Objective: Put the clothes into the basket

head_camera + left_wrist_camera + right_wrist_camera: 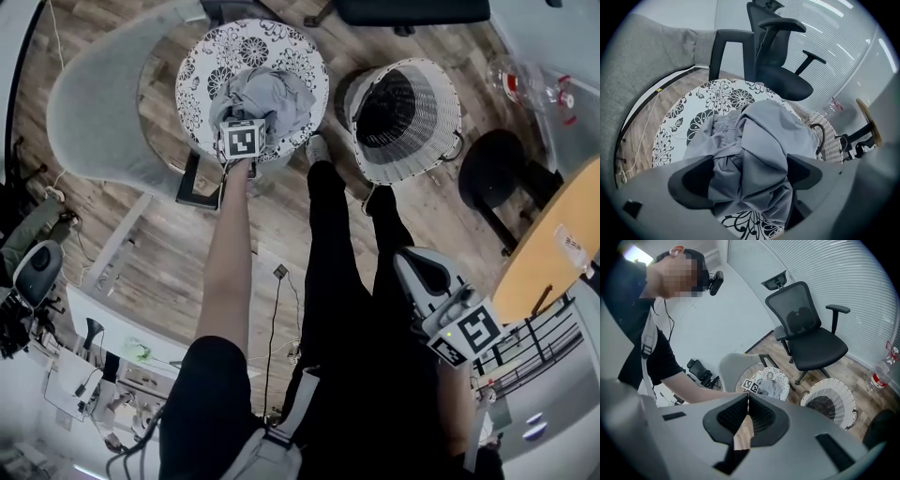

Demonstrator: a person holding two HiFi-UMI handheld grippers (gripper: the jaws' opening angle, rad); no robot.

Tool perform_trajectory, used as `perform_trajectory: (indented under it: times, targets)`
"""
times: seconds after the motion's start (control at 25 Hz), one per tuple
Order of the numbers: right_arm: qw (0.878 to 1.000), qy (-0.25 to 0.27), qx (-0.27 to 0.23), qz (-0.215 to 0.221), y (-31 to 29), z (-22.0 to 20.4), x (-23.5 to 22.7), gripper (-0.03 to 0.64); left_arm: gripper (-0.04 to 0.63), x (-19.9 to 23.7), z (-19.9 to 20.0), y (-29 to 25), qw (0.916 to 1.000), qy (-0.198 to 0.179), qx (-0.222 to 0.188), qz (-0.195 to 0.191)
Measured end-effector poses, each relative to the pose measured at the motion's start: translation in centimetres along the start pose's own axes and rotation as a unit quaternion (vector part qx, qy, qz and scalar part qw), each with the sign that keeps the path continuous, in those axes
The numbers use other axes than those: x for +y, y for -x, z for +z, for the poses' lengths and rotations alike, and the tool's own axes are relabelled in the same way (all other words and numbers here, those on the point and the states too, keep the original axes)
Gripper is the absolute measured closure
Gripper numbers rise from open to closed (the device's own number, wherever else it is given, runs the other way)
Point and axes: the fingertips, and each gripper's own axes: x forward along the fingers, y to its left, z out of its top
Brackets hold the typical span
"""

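Observation:
A crumpled grey garment (pixel 272 94) (pixel 759 136) lies on a round black-and-white flowered table (pixel 202 70) (pixel 717 96). My left gripper (pixel 246 127) (pixel 750 164) points steeply down over it. Its jaws stand wide open on either side of the cloth, which bulges up between them. Just right of the table stands the white wicker basket (pixel 427 155) (pixel 832 145) (pixel 846 401), dark inside, with nothing showing in it. My right gripper (pixel 422 267) (pixel 748 397) hangs low by the person's legs, far from both. It is shut, tips touching, with nothing in it.
A grey curved seat (pixel 94 103) wraps round the table's left side. A black office chair (pixel 783 70) (pixel 811 333) stands behind the table and basket. A plastic bottle (pixel 525 84) (pixel 881 376) lies on the wood floor to the right, near a wooden tabletop (pixel 553 244).

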Motion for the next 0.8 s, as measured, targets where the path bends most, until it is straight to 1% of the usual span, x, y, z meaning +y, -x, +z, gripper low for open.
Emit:
perform_trajectory:
  times: [0.12,0.32,0.52,0.6,0.64,0.8]
  targets:
    - [1.0,-0.001,0.003,-0.001,-0.1,-0.2,0.0,0.6,0.115,0.1,-0.2,-0.7,1.0,0.006,0.004,-0.002]
    - [1.0,-0.01,0.004,-0.003,-0.3,-0.7,-0.2,0.6,0.118,0.3,-0.7,-1.9,0.9995,0.022,0.012,-0.021]
    - [1.0,-0.018,0.002,0.0,-0.6,-1.1,0.0,0.6,0.135,0.3,-0.8,-2.2,0.9992,0.019,0.019,-0.03]
    - [1.0,-0.018,0.003,0.002,-0.8,-1.2,0.1,0.6,0.167,0.2,-0.7,-2.1,0.9992,0.016,0.02,-0.032]
    - [1.0,-0.018,0.003,0.003,-0.8,-1.2,0.1,0.6,0.194,0.1,-0.7,-2.0,0.9992,0.014,0.02,-0.033]
    - [1.0,-0.018,0.001,0.004,-0.8,-1.2,0.3,0.6,0.353,-0.5,-0.6,-1.8,0.999,0.008,0.018,-0.04]
